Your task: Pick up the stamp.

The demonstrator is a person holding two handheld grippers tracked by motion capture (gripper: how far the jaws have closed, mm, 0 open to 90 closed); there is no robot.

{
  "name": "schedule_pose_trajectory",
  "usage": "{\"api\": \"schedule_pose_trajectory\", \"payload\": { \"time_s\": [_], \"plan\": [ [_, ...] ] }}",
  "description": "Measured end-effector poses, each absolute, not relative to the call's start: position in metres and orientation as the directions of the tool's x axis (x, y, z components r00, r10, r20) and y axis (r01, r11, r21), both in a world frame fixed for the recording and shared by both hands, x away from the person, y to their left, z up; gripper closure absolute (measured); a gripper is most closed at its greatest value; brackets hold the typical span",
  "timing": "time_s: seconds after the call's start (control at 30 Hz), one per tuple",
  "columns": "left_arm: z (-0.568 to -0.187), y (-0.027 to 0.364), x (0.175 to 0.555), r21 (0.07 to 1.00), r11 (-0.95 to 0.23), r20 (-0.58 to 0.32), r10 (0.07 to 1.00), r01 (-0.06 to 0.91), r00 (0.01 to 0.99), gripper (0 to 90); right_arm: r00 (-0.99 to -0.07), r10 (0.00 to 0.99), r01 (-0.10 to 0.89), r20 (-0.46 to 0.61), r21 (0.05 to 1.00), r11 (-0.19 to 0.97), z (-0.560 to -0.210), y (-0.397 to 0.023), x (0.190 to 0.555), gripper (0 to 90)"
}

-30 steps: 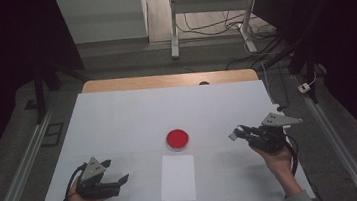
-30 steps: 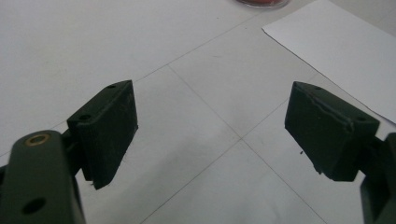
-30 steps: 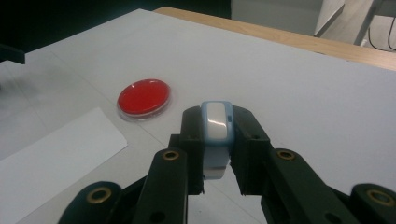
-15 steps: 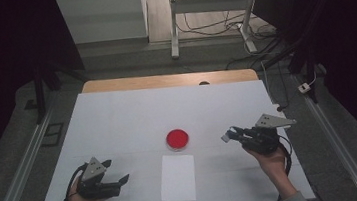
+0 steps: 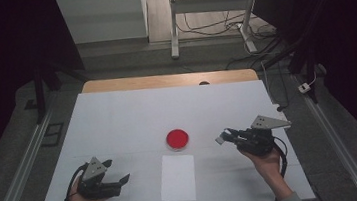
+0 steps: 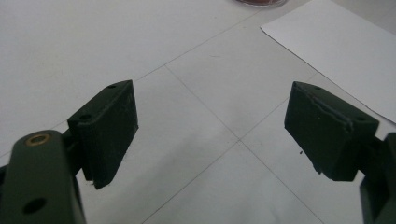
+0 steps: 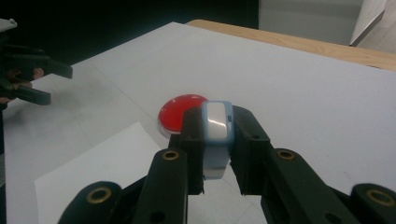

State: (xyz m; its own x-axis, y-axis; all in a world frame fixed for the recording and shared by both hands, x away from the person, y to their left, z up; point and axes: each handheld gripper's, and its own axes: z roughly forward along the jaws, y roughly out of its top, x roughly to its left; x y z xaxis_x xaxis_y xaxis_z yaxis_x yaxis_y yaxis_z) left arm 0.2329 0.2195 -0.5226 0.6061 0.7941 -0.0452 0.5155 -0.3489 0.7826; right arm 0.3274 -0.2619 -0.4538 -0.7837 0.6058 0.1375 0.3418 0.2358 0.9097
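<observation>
The small white and pale-blue block (image 7: 216,135) sits clamped between the jaws of my right gripper (image 7: 215,140), pads pressed on both of its sides, standing upright with its rounded white face toward the camera. It is off the table, above the white surface (image 5: 118,122), to the right of the red dish (image 5: 177,139). In the high view the block shows as a small pale tip (image 5: 220,139) at the front of the right gripper (image 5: 226,137), pointing left toward the dish but apart from it. The white sheet of paper (image 5: 177,177) lies flat just below the dish, near the table's front edge. My left gripper (image 5: 123,180) rests low at the front left, jaws spread wide with nothing between them; its own view shows bare tabletop between the pads (image 6: 109,130). Wooden table edge (image 5: 164,81) at the far side.
</observation>
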Motion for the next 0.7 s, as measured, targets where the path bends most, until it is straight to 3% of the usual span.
{"api": "schedule_pose_trajectory", "payload": {
  "time_s": [0.7],
  "plan": [
    [-0.523, 0.219, 0.234, 0.778, -0.35, -0.048, 0.795, 0.521, 0.604, 17.4, -0.806, 0.58, 0.318, 0.117, 0.913, 0.257, -0.452, -0.23, 0.324, 75.5]
  ]
}}
